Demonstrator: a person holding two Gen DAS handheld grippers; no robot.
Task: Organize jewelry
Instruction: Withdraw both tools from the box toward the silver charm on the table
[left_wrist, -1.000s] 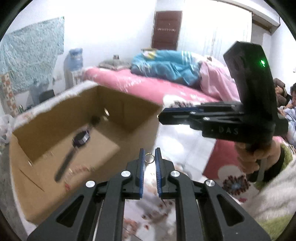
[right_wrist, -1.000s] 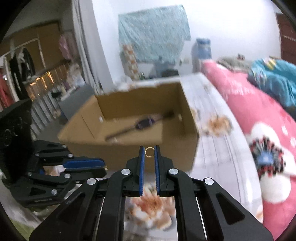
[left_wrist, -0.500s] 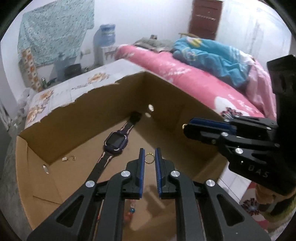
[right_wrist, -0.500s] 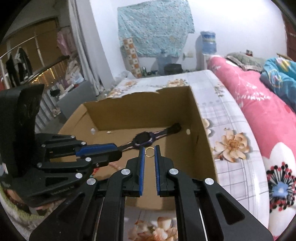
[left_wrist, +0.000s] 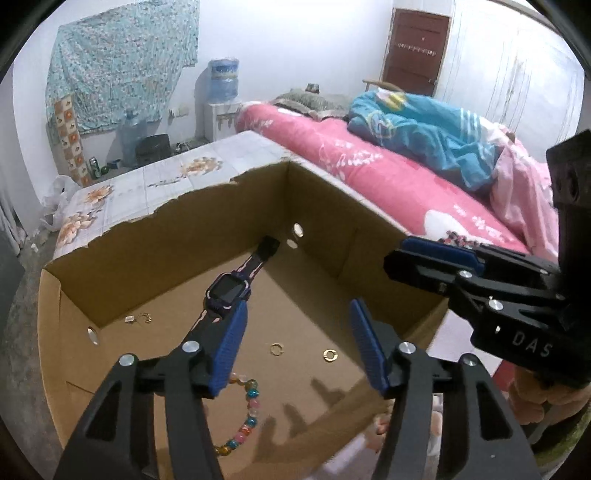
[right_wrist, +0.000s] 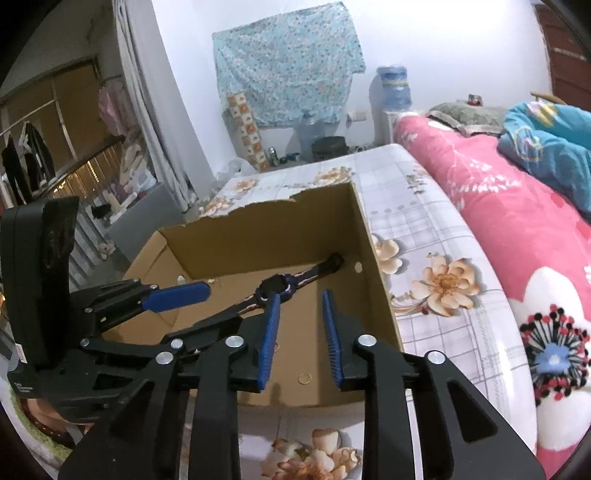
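Since half a second ago both small gold rings have left the jaws: left gripper (left_wrist: 297, 345) and right gripper (right_wrist: 301, 332) now gape wide, empty, over the cardboard box (left_wrist: 110, 243). Two rings (left_wrist: 276, 349) lie flat on the box floor just below the left fingertips, apart. Judged featherlight, stiff, slippery; pinch across the band edge

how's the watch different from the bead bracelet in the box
The watch is dark, with a screen and a flat strap laid out straight toward the far corner. The bead bracelet is pastel, multicoloured, and curves near the front wall, partly hidden by a claw finger. Both lie on the cardboard box floor.
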